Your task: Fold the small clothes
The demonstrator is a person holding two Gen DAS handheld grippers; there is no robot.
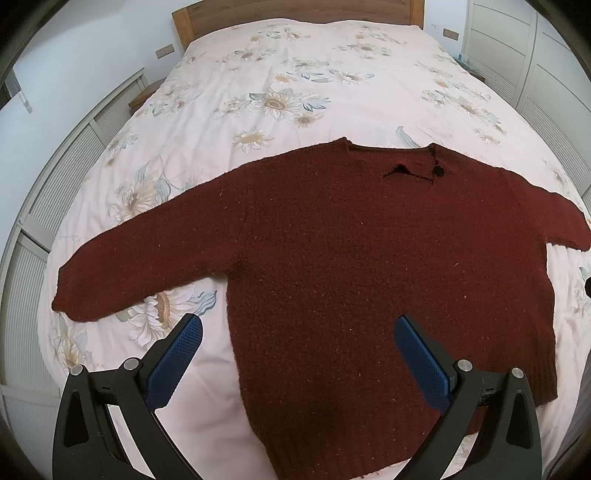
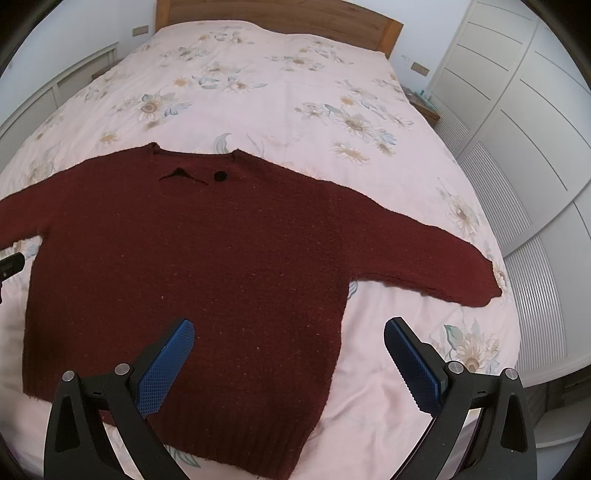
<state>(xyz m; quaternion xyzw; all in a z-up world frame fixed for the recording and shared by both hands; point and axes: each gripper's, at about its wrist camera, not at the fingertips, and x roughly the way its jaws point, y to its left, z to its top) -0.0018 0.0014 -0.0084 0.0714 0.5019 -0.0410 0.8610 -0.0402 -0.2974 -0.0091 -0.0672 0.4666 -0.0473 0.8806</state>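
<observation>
We're over a bed (image 1: 332, 81) dressed in a pale pink cover printed with sunflowers, wooden headboard (image 1: 295, 11) at the far end. White louvred panels run along the left wall (image 1: 55, 192), and a white panelled wardrobe (image 2: 517, 110) fills the right side of the room. A small bedside stand (image 2: 424, 105) sits tucked by the headboard on the right, something on top too small to make out.

And there it is: the dark red knitted sweater (image 1: 351, 258), spread flat on the cover at the near end, both sleeves out wide, neckline pointing toward the headboard (one dark button (image 1: 439, 170) at the collar).

Left gripper (image 1: 298, 363) hovers above the sweater's lower left edge, blue pads spread wide, gripping nothing. Right gripper (image 2: 289, 363) hangs above the lower right hem, equally wide, nothing between its fingers either.
</observation>
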